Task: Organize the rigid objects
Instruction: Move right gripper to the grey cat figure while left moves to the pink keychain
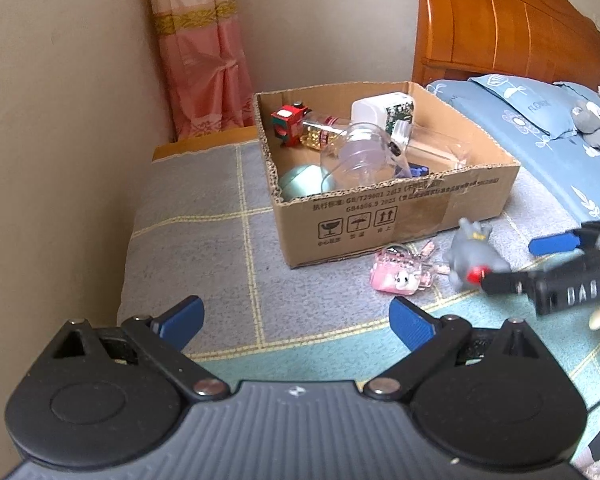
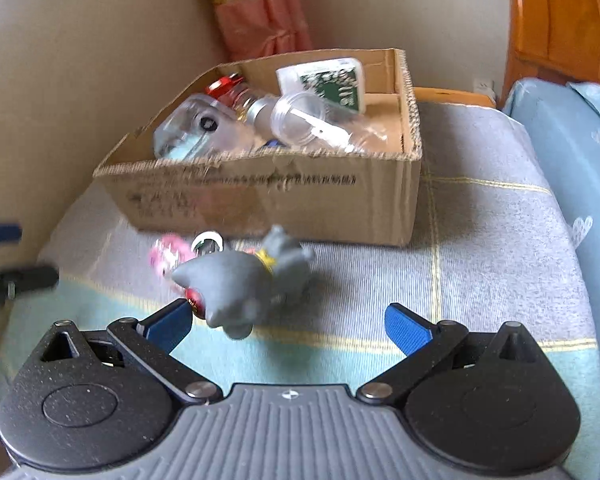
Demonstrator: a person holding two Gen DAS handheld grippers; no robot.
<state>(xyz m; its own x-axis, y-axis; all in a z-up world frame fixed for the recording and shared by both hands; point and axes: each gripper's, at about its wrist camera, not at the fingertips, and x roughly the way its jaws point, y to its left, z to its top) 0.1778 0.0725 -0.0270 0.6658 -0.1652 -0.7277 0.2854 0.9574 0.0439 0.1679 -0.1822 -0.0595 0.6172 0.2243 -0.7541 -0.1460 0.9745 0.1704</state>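
bed (image 1: pixel 220 240): box (image 1: pixel 400 216) far, grey toy (image 2: pixel 244 284) near it. right gripper (image 2: pixel 288 322) jaws wide around toy; left gripper (image 1: pixel 296 320) jaws wide, empty.

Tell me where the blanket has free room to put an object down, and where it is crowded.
Bare blanket lies between the wall and the cardboard box, and in front of the left hand-held gripper. It is crowded before the box: grey toy figure, pink toy, right hand-held gripper.
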